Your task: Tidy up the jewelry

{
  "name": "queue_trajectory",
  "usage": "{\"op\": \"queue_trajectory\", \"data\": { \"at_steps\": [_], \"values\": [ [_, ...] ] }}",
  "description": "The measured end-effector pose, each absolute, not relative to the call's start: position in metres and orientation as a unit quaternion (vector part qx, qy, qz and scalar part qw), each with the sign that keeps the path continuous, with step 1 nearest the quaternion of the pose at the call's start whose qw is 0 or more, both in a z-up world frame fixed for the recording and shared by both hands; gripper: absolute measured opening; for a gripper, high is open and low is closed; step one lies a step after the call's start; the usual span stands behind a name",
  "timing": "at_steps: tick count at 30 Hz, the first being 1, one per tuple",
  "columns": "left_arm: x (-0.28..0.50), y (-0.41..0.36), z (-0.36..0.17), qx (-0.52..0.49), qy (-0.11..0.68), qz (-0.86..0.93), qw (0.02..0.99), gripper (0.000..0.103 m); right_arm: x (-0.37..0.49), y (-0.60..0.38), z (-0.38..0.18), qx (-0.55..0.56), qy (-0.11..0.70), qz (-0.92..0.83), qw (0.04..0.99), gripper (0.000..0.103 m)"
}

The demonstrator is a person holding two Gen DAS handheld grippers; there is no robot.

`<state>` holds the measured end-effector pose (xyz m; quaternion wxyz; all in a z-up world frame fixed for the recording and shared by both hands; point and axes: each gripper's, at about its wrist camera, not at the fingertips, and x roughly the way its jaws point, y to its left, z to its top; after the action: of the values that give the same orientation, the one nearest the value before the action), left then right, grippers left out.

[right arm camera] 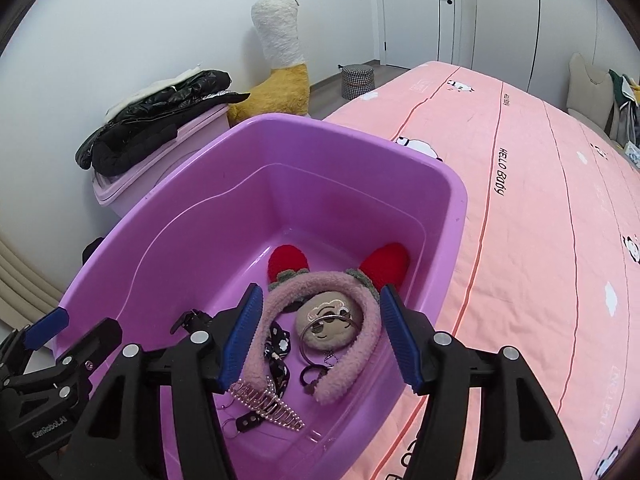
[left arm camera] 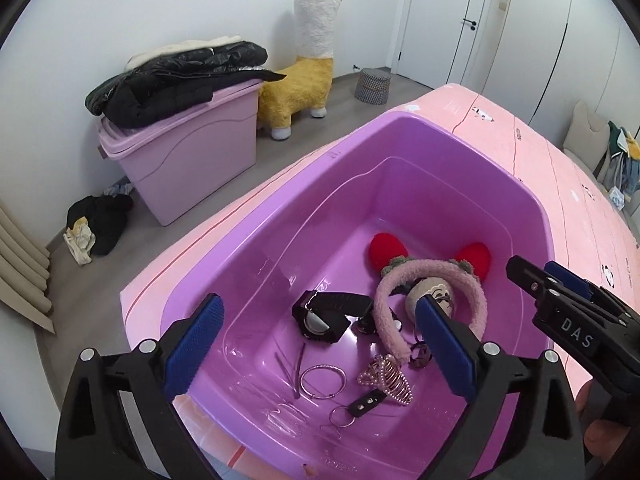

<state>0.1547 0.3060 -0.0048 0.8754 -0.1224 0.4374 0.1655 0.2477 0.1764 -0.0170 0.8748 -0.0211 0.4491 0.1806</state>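
Two grippers held over an open purple plastic bin (left arm camera: 400, 140) that sits on a bed with a pink sheet (right arm camera: 540, 208). Left gripper (left arm camera: 320, 344): jaws spread wide, nothing between the blue pads, poised above the near part of the bin. Right gripper (right arm camera: 320, 336): jaws apart, nothing clamped, framing the headband from above; whether its pads touch anything cannot be told. Bin contents, largest first: pink fuzzy headband (right arm camera: 352, 280) with two red ear-shaped pompoms (right arm camera: 288, 260), arched over a round beige plush face (right arm camera: 332, 330); black wristwatch (left arm camera: 324, 316) lying left of the headband; pearl-trimmed claw hair clip (left arm camera: 390, 378) near the front wall; black patterned ribbon (right arm camera: 278, 354) beside the headband's left arm; thin silver bangle (left arm camera: 323, 382); a second silver bangle (right arm camera: 329, 328) resting on the plush face; small black key fob with split ring (left arm camera: 360, 404); dark hair tie (right arm camera: 312, 374) just inside the headband's right arm. Background, on the floor: lidded lilac storage box (left arm camera: 192, 160) topped with a black puffer jacket (left arm camera: 180, 80), and a yellow-and-white alpaca plush stool (left arm camera: 304, 68)
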Motion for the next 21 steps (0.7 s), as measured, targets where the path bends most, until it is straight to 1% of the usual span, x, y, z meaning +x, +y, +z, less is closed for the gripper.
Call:
{"op": "queue_trajectory", "data": {
  "at_steps": [21],
  "values": [
    [0.146, 0.303, -0.003, -0.118, 0.449, 0.184, 0.866, 0.095, 0.232, 0.17, -0.01, -0.025, 0.437, 0.183, 0.88, 0.059]
  ]
}}
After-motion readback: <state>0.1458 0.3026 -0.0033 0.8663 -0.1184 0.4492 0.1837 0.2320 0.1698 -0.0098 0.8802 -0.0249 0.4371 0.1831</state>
